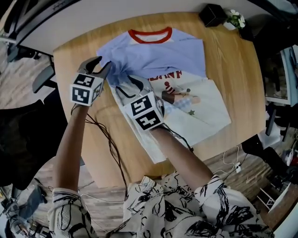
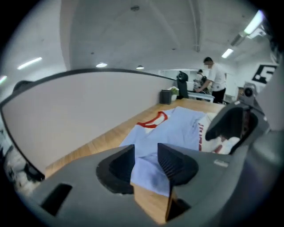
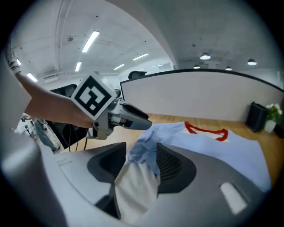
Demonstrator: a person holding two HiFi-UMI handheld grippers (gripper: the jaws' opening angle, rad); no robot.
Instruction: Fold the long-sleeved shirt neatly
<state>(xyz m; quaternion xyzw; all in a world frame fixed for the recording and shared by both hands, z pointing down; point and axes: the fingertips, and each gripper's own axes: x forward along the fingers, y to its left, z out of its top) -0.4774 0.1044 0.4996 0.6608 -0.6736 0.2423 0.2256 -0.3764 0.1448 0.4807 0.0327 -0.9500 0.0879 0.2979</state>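
The long-sleeved shirt (image 1: 158, 56) lies on the wooden table (image 1: 233, 69), light blue with a red collar (image 1: 150, 36); its white printed front (image 1: 205, 107) is folded up at the right. A blue sleeve is bunched at the shirt's left side. My left gripper (image 1: 103, 62) hovers at that left edge, jaws apart, with the blue cloth (image 2: 151, 175) just beyond them and nothing pinched (image 2: 146, 153). My right gripper (image 1: 131, 83) is close beside it, jaws apart, with the bunched blue sleeve (image 3: 144, 148) and white fabric lying loosely between them (image 3: 141, 157). The left gripper (image 3: 133, 119) shows just ahead in the right gripper view.
A black box (image 1: 213, 14) and a small potted plant (image 1: 235, 19) stand at the table's far right corner. Cables (image 1: 111, 144) trail over the near table edge. A curved grey partition (image 2: 66, 115) borders the table's far side; a person (image 2: 215, 80) stands far behind.
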